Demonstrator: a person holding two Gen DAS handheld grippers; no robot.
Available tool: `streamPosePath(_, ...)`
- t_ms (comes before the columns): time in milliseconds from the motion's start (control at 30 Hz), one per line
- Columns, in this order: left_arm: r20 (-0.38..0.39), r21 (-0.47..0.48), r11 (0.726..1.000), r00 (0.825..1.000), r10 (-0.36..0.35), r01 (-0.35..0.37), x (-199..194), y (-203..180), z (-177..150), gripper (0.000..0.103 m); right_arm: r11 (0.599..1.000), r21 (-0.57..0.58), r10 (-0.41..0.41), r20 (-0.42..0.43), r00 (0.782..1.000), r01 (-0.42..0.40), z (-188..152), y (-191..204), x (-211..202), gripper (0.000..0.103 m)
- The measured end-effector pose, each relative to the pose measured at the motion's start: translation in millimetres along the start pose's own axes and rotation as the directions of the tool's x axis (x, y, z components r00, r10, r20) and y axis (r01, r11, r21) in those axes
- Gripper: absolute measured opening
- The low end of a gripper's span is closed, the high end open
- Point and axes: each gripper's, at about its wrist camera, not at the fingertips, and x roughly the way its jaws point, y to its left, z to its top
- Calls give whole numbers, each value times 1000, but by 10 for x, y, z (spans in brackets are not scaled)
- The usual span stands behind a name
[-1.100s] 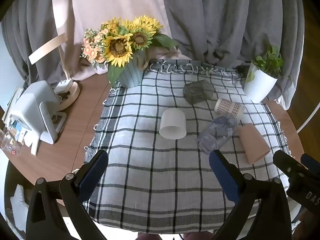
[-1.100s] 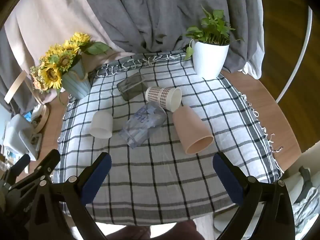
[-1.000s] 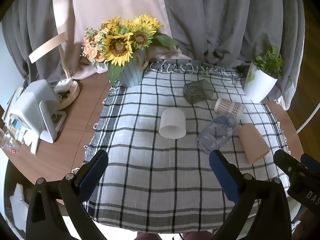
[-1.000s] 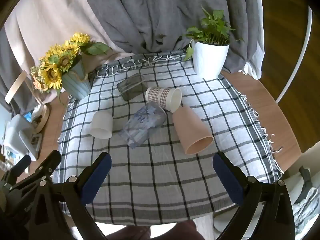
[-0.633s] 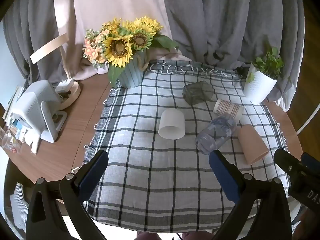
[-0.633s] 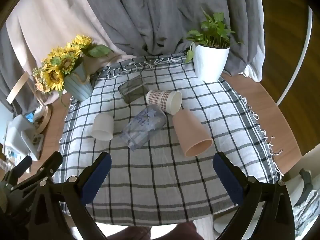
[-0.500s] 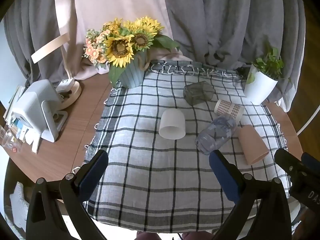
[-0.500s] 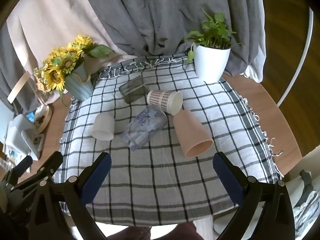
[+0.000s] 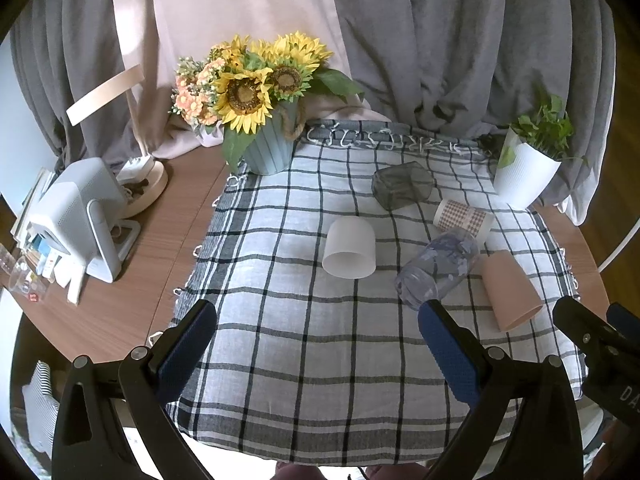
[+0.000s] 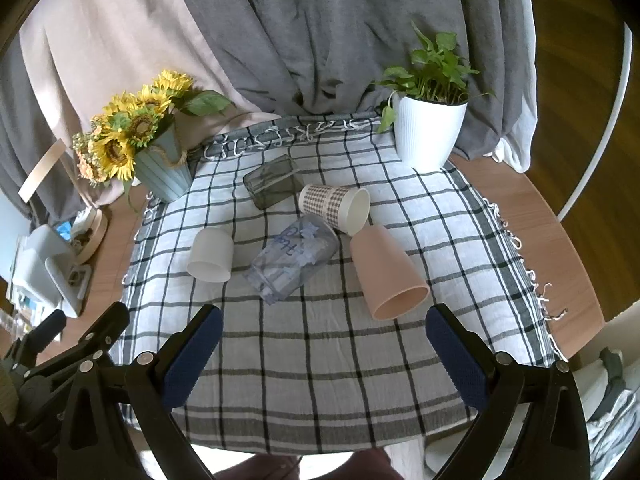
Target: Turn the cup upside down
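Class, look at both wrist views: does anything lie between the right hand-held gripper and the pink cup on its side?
Nothing visible does. The right hand-held gripper hangs open with only bare checked cloth between it and the pink cup. The clear cup lies beside it, to its left, out of the way.

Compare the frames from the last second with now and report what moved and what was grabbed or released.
Only a slight shift of both cameras: the scene sits a little lower in both views. Nothing was gripped or let go. The left gripper and right gripper stay open above the checked cloth. The white cup, clear cup, pink cup and checked paper cup lie unmoved.
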Motion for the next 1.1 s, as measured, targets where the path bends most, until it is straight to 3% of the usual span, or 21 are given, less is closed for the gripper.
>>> streamPosePath(1100,-5,0,1000,1000,3,-3,51,20,-15,103,1000,2,-1,-3,1000,1,8,-15,37,102)
